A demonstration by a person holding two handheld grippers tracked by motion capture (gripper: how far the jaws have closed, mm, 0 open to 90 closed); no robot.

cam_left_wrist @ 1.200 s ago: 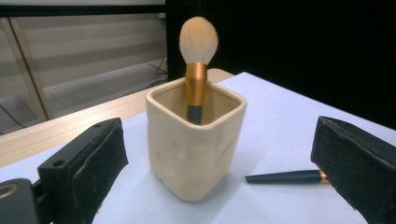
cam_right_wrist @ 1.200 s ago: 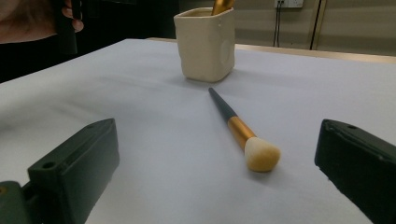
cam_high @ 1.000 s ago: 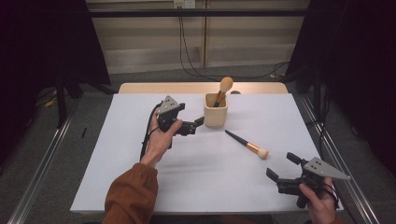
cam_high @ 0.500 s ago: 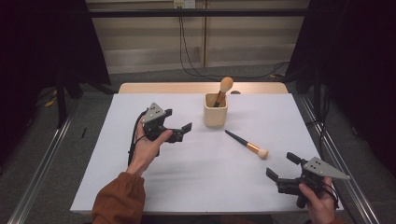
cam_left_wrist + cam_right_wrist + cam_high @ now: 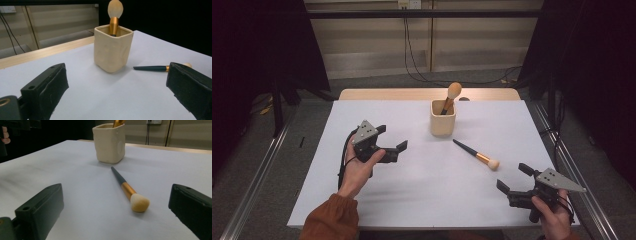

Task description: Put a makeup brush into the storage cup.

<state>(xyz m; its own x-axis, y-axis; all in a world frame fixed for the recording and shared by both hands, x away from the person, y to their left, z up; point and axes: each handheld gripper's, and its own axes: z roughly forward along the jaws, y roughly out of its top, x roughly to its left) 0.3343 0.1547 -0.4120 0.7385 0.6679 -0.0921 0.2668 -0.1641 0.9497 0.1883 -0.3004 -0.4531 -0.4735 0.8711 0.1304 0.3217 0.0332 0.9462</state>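
Nearest you, at the lower right of the high view, your right gripper (image 5: pixel 511 181) sits low over the worktop (image 5: pixel 422 195) with its jaws spread wide and empty. Just beyond them lies the loose brush (image 5: pixel 476 155), right of centre in that frame and a little short of the cup (image 5: pixel 443 118). Its long axis runs on a diagonal: the dark handle tip points up-left toward the cup, the pale bristle head points down-right toward your right hand (image 5: pixel 553 216).

To take it well, I'd say come in from the bristle end, turn the jaws square across the shaft, and close on the gold collar or the handle just past it, not on the soft head. Keep low so the shaft doesn't roll away.

Left of centre, your left gripper (image 5: pixel 389 141) is held above the worktop, jaws likewise released and holding nothing. Farthest back, the cup stands upright with another brush (image 5: pixel 450 97) in it, head up.
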